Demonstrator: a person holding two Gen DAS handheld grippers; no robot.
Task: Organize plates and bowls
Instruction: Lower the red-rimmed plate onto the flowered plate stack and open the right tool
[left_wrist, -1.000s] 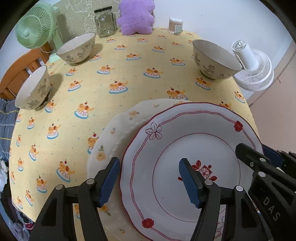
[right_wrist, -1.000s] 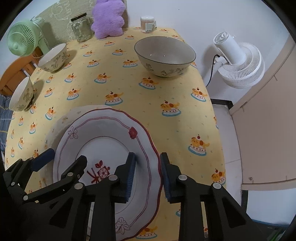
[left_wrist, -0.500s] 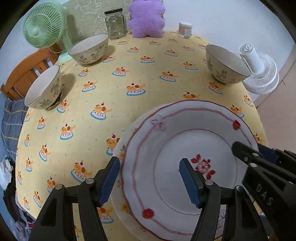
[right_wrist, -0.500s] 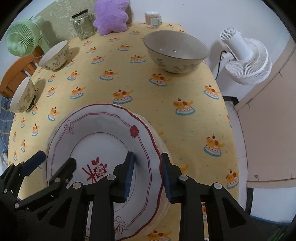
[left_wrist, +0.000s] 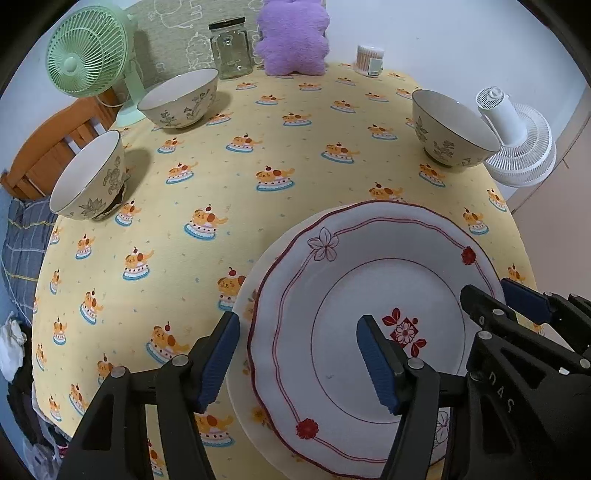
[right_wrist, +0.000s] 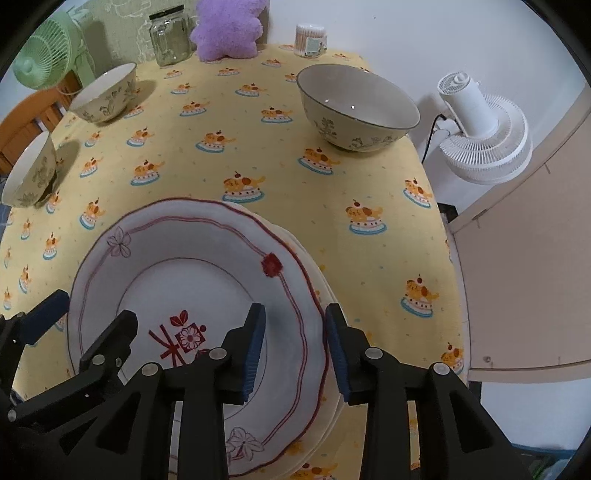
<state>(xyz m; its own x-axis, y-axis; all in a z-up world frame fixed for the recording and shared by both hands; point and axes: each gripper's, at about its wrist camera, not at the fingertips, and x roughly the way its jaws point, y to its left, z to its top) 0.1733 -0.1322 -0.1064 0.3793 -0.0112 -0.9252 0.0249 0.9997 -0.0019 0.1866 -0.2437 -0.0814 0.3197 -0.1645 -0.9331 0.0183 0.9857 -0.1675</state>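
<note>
A white plate with a red rim and red flowers (left_wrist: 369, 295) (right_wrist: 192, 280) lies on top of a white plate with yellow flowers (left_wrist: 246, 295) (right_wrist: 330, 413) near the front of the yellow table (left_wrist: 258, 147). My left gripper (left_wrist: 299, 358) (right_wrist: 81, 321) is open and straddles the red-rimmed plate's left edge without pressing on it. My right gripper (right_wrist: 295, 349) (left_wrist: 491, 295) straddles the right edge; its jaws are opening and the pads stand off the rim. Three patterned bowls stand apart: back left (left_wrist: 177, 99), left edge (left_wrist: 88, 177), right (left_wrist: 454, 129) (right_wrist: 354, 107).
At the back stand a green fan (left_wrist: 88, 55), a glass jar (left_wrist: 231, 48), a purple plush (left_wrist: 291, 40) and a cotton swab box (left_wrist: 369, 59). A white fan (left_wrist: 517, 147) stands beyond the table's right edge. A wooden chair (left_wrist: 48, 155) is at the left.
The red-rimmed plate has come down and now sits squarely over the flowered plate. The right gripper's jaws, shut on its rim before, have spread apart. The left jaws look unchanged.
</note>
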